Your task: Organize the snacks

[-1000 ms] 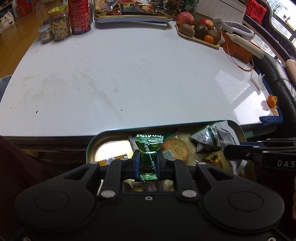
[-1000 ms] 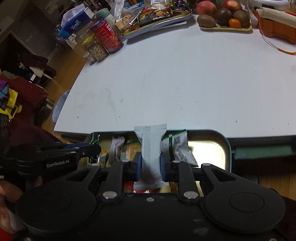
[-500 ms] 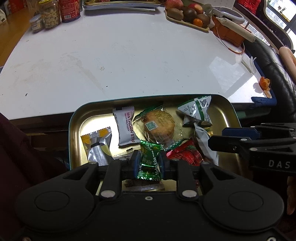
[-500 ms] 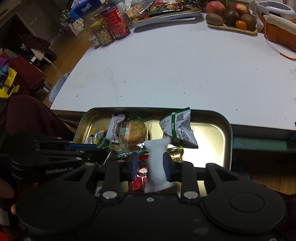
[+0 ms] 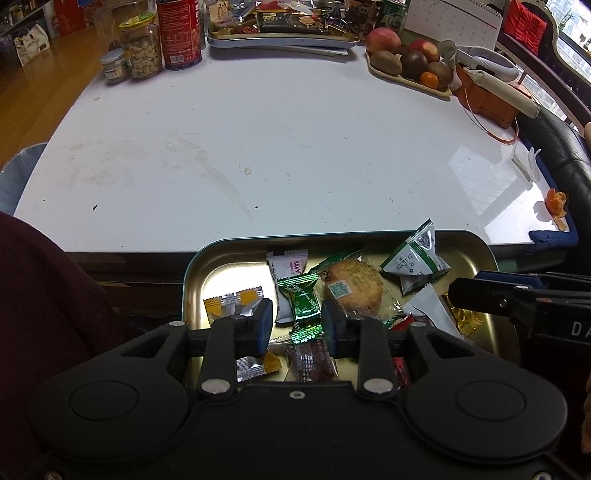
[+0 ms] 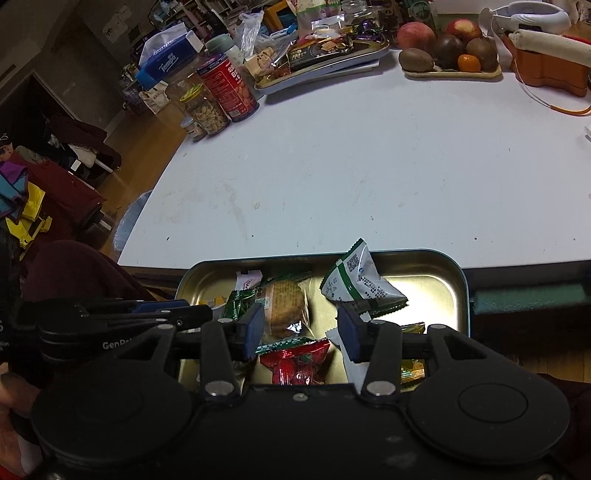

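A teal-rimmed metal tin (image 5: 221,251) sits just below the near table edge and holds several wrapped snacks. My left gripper (image 5: 297,321) hovers over it with its jaws opening. The green foil candy (image 5: 303,302) lies loose between the pads, touched by neither. Beside it are a wrapped round cookie (image 5: 352,288) and a green-and-white packet (image 5: 417,258). My right gripper (image 6: 301,328) is open above a red candy (image 6: 295,360). The white packet (image 6: 352,363) lies in the tin (image 6: 458,280), partly hidden behind the right finger.
The white table (image 5: 277,147) stretches beyond the tin. At its far edge stand a snack tray (image 5: 280,33), a fruit plate (image 5: 410,62), a nut jar (image 5: 142,51) and a red can (image 5: 181,33). A person's dark red sleeve (image 5: 44,295) is at the left.
Both grippers opened. The left one let the green candy drop into the tin. The right one released the white packet, which now lies among the snacks.
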Demonstrator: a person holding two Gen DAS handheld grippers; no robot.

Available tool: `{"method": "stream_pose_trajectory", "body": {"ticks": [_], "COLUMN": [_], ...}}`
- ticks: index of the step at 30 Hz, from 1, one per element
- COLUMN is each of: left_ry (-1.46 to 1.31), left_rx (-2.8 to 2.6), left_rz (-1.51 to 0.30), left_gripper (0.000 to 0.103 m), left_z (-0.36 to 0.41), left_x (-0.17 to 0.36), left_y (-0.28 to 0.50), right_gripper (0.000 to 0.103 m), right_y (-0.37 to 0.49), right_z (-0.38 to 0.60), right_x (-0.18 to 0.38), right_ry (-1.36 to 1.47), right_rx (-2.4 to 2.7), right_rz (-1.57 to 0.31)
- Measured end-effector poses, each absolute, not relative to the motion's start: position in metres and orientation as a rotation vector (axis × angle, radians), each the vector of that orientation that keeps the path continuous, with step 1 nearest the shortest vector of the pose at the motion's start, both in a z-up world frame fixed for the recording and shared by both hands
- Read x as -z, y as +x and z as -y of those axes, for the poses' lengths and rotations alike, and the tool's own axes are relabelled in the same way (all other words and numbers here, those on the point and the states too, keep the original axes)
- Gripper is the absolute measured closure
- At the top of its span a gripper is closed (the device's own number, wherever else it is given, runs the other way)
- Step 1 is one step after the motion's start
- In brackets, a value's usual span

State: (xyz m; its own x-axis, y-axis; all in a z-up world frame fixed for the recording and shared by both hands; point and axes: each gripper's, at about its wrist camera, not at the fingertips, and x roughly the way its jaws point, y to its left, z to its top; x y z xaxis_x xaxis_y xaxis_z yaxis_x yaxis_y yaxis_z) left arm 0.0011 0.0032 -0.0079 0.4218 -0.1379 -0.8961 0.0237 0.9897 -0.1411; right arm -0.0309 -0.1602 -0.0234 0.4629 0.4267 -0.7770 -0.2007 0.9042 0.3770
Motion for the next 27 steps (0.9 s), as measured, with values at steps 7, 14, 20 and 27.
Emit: {"method": "stream_pose_trajectory", "body": {"ticks": [7,14,20,27], "left_ry": [-0.102,-0.083,-0.075,-0.069], "left_rx": [0.061,0.042,0.037,0.036], "left_rz": [-1.115,-1.096,-1.086,-1.088], "left_gripper": [0.065,0.065,0.065,0.065], "left_z": [-0.004,-0.002,-0.001,0.001], "left_x": [0.006,0.004,0.004,0.004], "left_y": [0.003,0.0,0.0,-0.001], "right_gripper": [0.056,0.056,0.056,0.056], "right_y": [-0.04,-0.051,-0.057,-0.059], "right_z": [0.155,0.146,0.143,0.141], "right_x": [0.023,0.023,0.024,0.024], "right_ry": [0.224,0.136,0.101,0.081], "right_rx": [-0.389,-0.318,-0.27,-0.264], "right_rz": [-1.023,-1.013,-0.999,-1.0]}}
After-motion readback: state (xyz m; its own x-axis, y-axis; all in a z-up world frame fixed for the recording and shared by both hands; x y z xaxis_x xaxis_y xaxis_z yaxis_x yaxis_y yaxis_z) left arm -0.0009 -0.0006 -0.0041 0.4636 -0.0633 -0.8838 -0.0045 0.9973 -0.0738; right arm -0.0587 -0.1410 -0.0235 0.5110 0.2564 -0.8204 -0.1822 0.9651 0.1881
